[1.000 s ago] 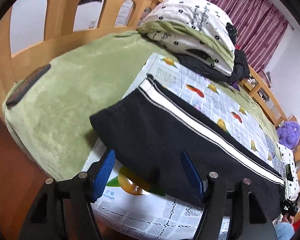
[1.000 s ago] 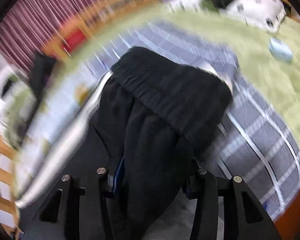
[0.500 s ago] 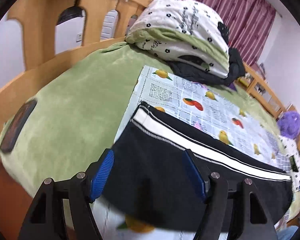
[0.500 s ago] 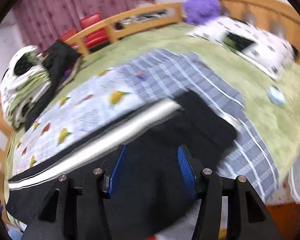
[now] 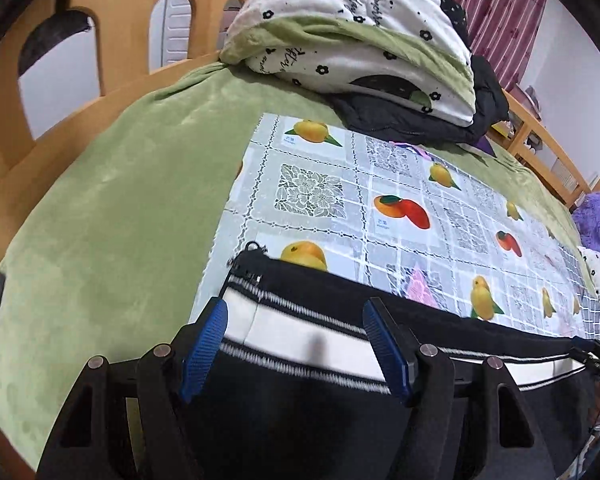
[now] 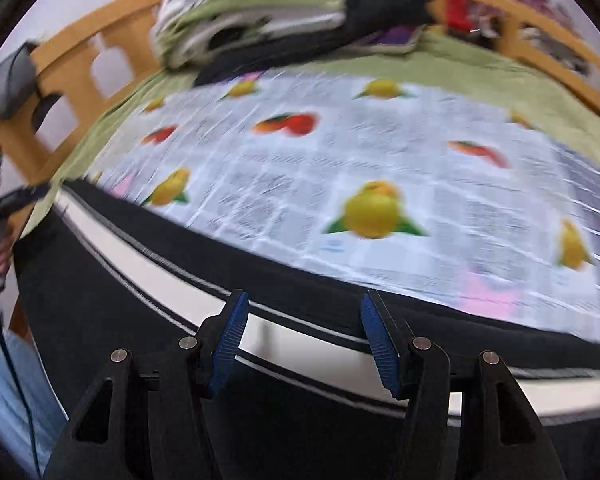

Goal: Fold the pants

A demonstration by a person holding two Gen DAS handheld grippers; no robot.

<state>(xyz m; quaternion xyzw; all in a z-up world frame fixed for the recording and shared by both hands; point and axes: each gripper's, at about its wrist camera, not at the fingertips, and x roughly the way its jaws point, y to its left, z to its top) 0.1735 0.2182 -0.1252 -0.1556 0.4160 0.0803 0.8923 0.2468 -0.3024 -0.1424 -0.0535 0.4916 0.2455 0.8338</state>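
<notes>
Black pants (image 5: 480,332) with a white side stripe (image 5: 308,344) lie stretched flat along the near edge of the fruit-print sheet (image 5: 340,192). In the left wrist view my left gripper (image 5: 296,308) hovers open over the pants' left end, its blue pads wide apart and astride the stripe. In the right wrist view the pants (image 6: 100,280) run from left to right. My right gripper (image 6: 304,298) is open above their stripe (image 6: 148,264), with flat cloth below the fingers and nothing pinched. A hand holds the left gripper at that view's left edge.
The sheet lies on a green blanket (image 5: 120,200) over a bed with a wooden rail (image 5: 112,20). A folded flowered quilt (image 5: 360,28) rests on a black jacket (image 5: 420,120) at the far end. A purple plush (image 5: 596,220) sits far right. Blue jeans (image 6: 4,380) show at lower left.
The right gripper let go of the bunched pants cloth, rolled and swept sideways along the pants. The left gripper moved toward the pants' end. The pants now lie flat.
</notes>
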